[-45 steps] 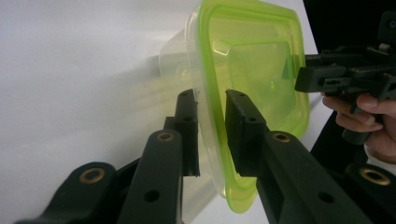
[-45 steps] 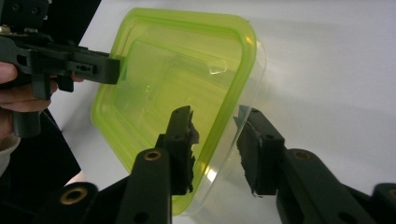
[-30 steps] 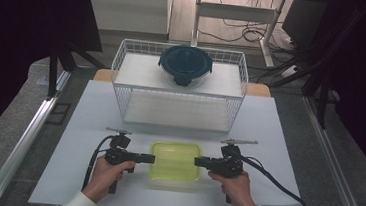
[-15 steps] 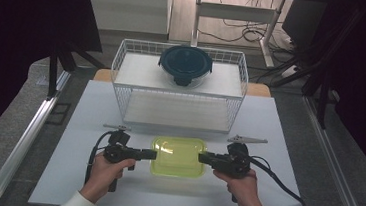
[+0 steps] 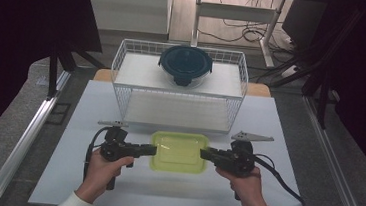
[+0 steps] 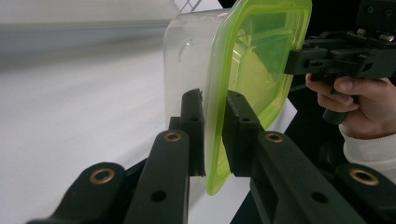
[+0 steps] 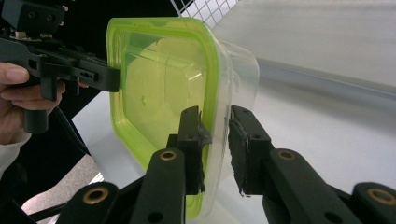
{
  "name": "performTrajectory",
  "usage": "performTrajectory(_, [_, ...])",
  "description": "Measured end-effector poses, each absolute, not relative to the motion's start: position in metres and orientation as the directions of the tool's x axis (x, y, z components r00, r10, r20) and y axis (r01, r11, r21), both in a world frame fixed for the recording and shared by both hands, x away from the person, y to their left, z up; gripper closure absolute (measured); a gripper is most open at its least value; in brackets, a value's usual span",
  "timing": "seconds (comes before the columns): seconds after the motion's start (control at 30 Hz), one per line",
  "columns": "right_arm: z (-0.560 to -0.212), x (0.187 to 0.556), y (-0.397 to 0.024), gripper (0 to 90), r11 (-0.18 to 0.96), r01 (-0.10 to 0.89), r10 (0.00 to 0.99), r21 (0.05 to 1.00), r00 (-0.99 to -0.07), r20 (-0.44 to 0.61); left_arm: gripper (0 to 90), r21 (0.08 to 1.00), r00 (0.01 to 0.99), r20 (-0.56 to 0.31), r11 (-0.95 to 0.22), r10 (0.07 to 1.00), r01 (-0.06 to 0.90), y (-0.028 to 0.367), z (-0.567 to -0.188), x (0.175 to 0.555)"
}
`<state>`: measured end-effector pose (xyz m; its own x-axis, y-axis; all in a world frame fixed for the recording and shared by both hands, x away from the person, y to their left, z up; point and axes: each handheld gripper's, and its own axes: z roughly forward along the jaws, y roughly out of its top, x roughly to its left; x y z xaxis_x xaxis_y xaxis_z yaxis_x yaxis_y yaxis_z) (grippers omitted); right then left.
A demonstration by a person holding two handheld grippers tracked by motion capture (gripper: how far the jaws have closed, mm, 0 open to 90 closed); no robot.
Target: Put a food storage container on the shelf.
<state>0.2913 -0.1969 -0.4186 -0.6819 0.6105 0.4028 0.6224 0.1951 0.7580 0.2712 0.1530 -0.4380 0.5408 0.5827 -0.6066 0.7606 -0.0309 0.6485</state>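
Observation:
A clear food container with a yellow-green lid (image 5: 178, 153) hangs level a little above the white table top (image 5: 289, 127), held between both hands. My left gripper (image 5: 152, 150) is shut on the lid's left rim, and my right gripper (image 5: 203, 155) is shut on its right rim. In the left gripper view the pads pinch the green rim (image 6: 215, 135), with the right gripper (image 6: 294, 60) clamped on the far edge. The right gripper view has the container (image 7: 159, 79) edge-on between the jaws, and the left gripper (image 7: 112, 77) on the opposite rim.
A white wire basket rack (image 5: 180, 85) stands at the back of the table, just beyond the container. A dark blue round lidded bowl (image 5: 185, 64) sits on its upper shelf. Metal rails (image 5: 27, 134) run along both sides of the table.
Both grippers have risen together with the container, which now sits higher and slightly farther up in the high view. Both grips are unchanged.

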Motion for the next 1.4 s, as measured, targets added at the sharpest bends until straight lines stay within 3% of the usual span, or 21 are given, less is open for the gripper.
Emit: performTrajectory(1.4, [-0.326,0.334,-0.191,74.5,0.151,0.508,0.581,0.848,-0.74,0.339,79.6,0.75,0.611,-0.531,-0.009,0.587,0.661,0.162,-0.339,0.311])
